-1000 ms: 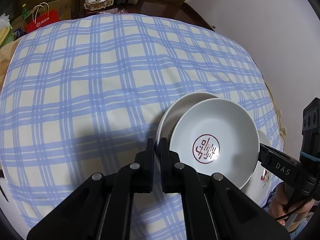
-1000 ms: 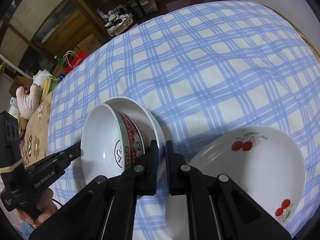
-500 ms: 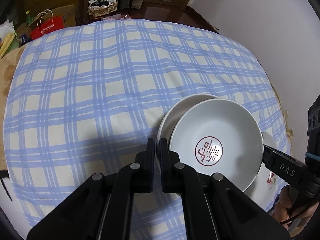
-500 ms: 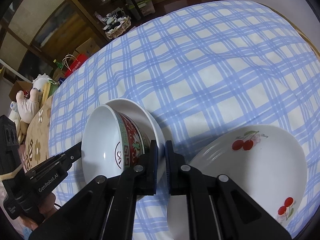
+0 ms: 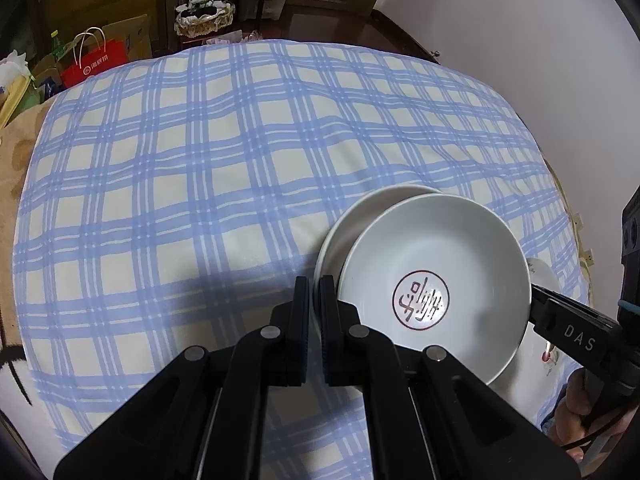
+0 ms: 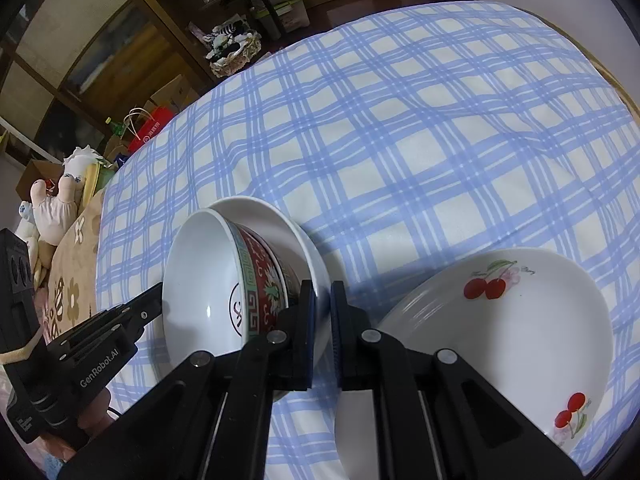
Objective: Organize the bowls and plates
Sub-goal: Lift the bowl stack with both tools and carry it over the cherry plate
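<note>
L gripper [image 5: 314, 296] pinching white plate [image 5: 348, 224] rim | R gripper [image 6: 322, 304] same | bowl [image 5: 432, 280] hides most of plate

Blue-and-cream plaid cloth [image 5: 200, 184]; white bowl [image 6: 208, 292], red-green patterned outside; white plate [image 6: 520, 320] with red cherries.

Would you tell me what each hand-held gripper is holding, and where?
Both pinch the white plate by its rim, on opposite sides: left hand-held gripper, right hand-held gripper.
</note>
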`<state>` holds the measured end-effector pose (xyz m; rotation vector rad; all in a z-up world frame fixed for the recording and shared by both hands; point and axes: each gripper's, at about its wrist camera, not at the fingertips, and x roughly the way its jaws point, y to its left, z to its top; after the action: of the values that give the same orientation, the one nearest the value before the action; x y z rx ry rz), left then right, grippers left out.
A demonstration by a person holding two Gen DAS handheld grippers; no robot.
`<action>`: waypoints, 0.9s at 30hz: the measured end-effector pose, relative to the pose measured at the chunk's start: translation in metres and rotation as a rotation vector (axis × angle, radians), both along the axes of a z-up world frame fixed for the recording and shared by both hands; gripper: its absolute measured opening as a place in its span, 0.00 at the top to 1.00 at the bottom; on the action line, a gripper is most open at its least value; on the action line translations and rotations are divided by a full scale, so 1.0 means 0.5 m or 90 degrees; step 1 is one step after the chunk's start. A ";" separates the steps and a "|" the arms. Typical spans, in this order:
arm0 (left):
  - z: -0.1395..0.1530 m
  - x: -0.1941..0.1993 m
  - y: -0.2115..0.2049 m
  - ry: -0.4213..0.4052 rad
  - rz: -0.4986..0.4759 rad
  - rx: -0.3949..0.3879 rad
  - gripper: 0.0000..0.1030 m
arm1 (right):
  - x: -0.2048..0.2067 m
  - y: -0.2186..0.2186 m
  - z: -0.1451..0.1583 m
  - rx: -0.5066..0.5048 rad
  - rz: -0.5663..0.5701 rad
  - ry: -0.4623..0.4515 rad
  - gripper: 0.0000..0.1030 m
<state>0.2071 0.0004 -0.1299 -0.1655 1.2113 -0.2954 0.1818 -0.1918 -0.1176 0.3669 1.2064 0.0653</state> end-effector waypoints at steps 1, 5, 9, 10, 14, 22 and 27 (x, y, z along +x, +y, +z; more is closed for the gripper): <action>0.000 0.001 0.000 0.001 0.000 -0.001 0.96 | 0.000 -0.001 0.000 0.000 0.001 0.000 0.90; 0.000 0.000 0.000 0.000 0.000 0.000 0.96 | 0.000 -0.001 0.000 0.000 -0.001 -0.002 0.90; -0.001 0.002 -0.001 0.007 -0.001 0.006 0.96 | 0.000 -0.001 0.001 -0.001 0.001 -0.004 0.90; -0.001 0.003 -0.001 0.010 0.002 0.004 0.96 | 0.000 -0.001 0.001 0.000 0.001 -0.005 0.90; -0.004 0.003 0.003 0.009 0.001 -0.002 0.96 | -0.001 -0.001 0.002 0.001 -0.003 -0.005 0.90; -0.007 -0.002 0.023 0.010 0.036 -0.027 0.98 | -0.007 0.004 0.009 0.004 -0.028 -0.027 0.90; -0.012 -0.001 0.048 0.022 0.040 -0.060 0.98 | -0.005 0.024 0.024 -0.038 -0.005 -0.040 0.91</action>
<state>0.2067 0.0245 -0.1358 -0.2914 1.2252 -0.2962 0.1793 -0.1797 -0.1056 0.3161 1.1426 0.0334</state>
